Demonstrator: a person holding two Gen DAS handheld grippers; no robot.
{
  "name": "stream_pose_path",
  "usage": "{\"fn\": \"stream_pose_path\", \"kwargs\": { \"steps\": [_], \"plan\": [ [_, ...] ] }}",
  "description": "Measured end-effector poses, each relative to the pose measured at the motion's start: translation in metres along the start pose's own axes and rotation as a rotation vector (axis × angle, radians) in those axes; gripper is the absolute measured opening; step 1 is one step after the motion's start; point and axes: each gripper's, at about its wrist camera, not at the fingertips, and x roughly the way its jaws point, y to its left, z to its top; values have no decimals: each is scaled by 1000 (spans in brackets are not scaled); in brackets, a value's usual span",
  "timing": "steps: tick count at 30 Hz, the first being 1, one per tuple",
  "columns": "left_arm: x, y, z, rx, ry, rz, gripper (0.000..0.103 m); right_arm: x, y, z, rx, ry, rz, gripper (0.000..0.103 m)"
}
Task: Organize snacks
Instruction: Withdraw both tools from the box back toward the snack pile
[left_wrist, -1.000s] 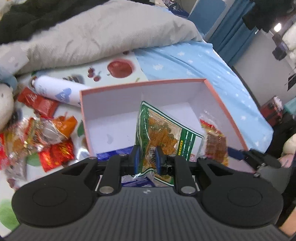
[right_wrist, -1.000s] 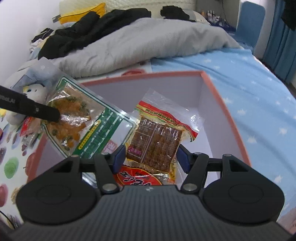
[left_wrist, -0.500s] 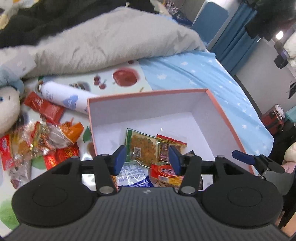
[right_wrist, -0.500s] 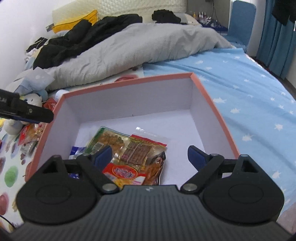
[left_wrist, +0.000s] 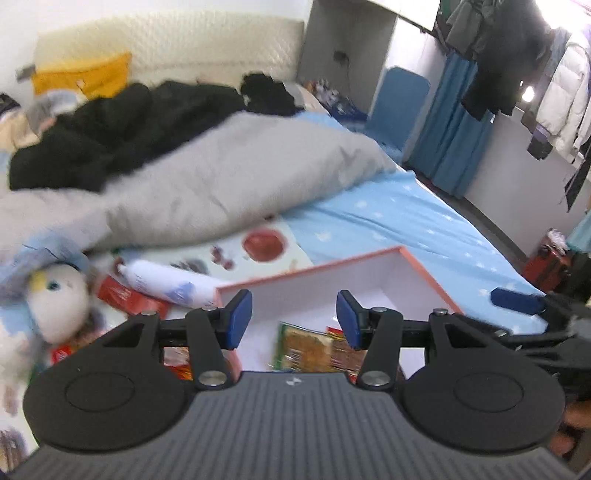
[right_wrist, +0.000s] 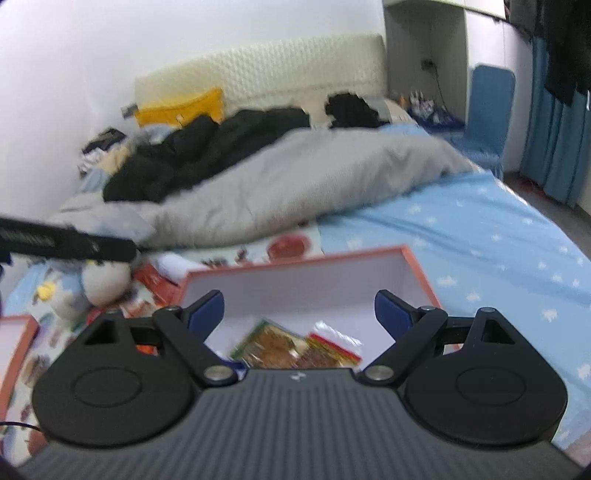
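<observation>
- Left gripper (left_wrist: 294, 319): jaws spread wide, nothing held, raised above the near edge of the box.
- Right gripper (right_wrist: 299, 315): jaws wider apart yet, likewise empty, above the same box.
- Pink-rimmed box (left_wrist: 417, 264), white inside — holding a green-edged snack packet (left_wrist: 301, 349) and a red-trimmed snack packet (left_wrist: 341, 350) side by side, touching; print on both too blurred to read.
- Left of the box, on the fruit-print mat (left_wrist: 264, 242): loose red snack packs (left_wrist: 127, 299), a white tube (left_wrist: 166, 284) lying flat, a plush toy (left_wrist: 61, 301) — no legible writing.
- Farther back: grey duvet (left_wrist: 236, 181), black clothing (left_wrist: 122, 123), yellow cushion (left_wrist: 83, 75) at the headboard.
</observation>
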Motion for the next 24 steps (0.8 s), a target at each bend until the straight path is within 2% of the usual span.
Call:
{"fn": "stream_pose_path", "kwargs": {
  "steps": [7, 13, 19, 24],
  "plan": [
    [-40, 20, -16, -10, -80, 19, 57, -20, 28, 7, -16, -73, 42, 90],
    [-72, 42, -33, -37, -137, 49, 57, -33, 59, -3, -59, -117, 83, 90],
    [-107, 50, -52, -17, -179, 90, 57, -43, 89, -17, -77, -131, 121, 90],
    [-132, 60, -74, -39, -200, 92, 57, -52, 110, -29, -94, -136, 156, 90]
  ]
}}
